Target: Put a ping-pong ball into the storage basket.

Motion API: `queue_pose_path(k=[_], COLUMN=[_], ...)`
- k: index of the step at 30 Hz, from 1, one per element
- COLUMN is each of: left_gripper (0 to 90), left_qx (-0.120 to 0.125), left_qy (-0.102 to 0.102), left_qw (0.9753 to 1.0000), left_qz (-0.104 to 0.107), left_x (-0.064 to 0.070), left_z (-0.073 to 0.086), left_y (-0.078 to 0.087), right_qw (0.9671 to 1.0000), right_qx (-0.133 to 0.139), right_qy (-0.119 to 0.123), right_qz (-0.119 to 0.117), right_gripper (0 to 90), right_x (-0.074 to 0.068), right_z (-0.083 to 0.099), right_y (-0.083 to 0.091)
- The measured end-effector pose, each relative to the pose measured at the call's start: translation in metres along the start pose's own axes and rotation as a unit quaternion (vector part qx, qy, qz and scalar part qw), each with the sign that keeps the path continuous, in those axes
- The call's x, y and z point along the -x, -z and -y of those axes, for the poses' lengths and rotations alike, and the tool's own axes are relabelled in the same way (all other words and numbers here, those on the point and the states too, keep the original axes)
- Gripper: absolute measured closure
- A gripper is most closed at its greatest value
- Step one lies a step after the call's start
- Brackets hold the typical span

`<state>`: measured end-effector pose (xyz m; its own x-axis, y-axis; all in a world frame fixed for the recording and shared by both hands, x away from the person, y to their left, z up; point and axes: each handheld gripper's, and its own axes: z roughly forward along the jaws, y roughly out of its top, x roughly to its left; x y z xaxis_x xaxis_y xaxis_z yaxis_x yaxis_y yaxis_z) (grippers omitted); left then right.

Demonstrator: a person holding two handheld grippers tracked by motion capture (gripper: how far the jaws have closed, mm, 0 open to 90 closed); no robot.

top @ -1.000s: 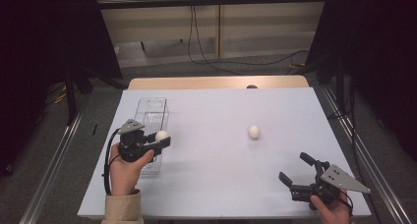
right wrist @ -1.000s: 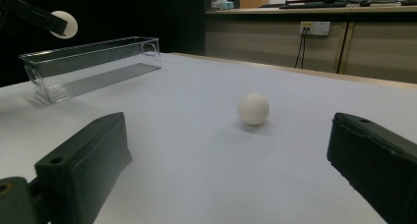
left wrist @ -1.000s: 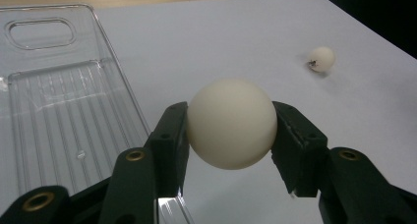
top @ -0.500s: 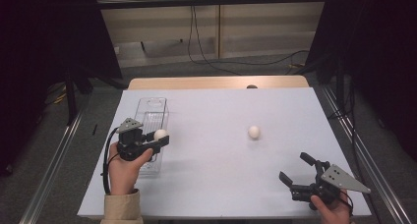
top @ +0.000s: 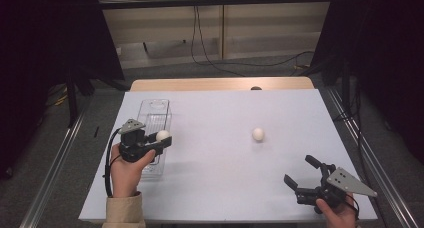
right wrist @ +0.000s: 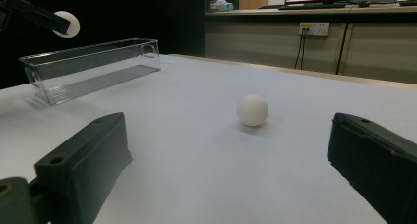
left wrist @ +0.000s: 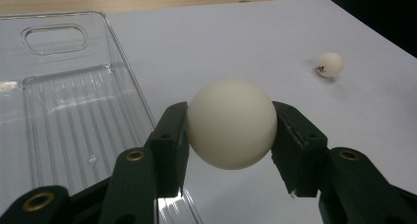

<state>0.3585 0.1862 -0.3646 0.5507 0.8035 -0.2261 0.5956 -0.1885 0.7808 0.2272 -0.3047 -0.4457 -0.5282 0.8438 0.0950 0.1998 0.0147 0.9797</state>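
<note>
White tabletop (top: 215,138): left hand-held gripper (top: 159,141) pinches a ball (left wrist: 231,123) above the clear bin's (top: 152,118) edge, likely to drop it in, while right hand-held gripper (top: 303,174) sits spread, facing the second ball (top: 258,134) mid-table.

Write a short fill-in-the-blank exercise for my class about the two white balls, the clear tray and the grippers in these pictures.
1. The left gripper is shut on a white ____.
2. The held ball hangs beside the clear plastic ____, above the table.
3. The second white ball lies on the white ____, touched by neither gripper.
4. The right gripper holds nothing, and its jaws are ____.

Missing words: ball; tray; table; open
</note>
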Motion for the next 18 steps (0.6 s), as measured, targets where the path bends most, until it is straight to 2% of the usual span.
queue_pose_path(k=[18], left_gripper=[51.2], left_qx=[0.0], left_qy=[0.004], left_qw=[0.9998], left_qz=[-0.018], left_x=[-0.0072], left_z=[0.0003], left_y=[-0.0046], right_qw=[1.0], right_qx=[0.0], right_qy=[0.0], right_qz=[-0.001], right_gripper=[1.6], right_x=[0.0004], right_z=[0.0002], right_y=[-0.0002])
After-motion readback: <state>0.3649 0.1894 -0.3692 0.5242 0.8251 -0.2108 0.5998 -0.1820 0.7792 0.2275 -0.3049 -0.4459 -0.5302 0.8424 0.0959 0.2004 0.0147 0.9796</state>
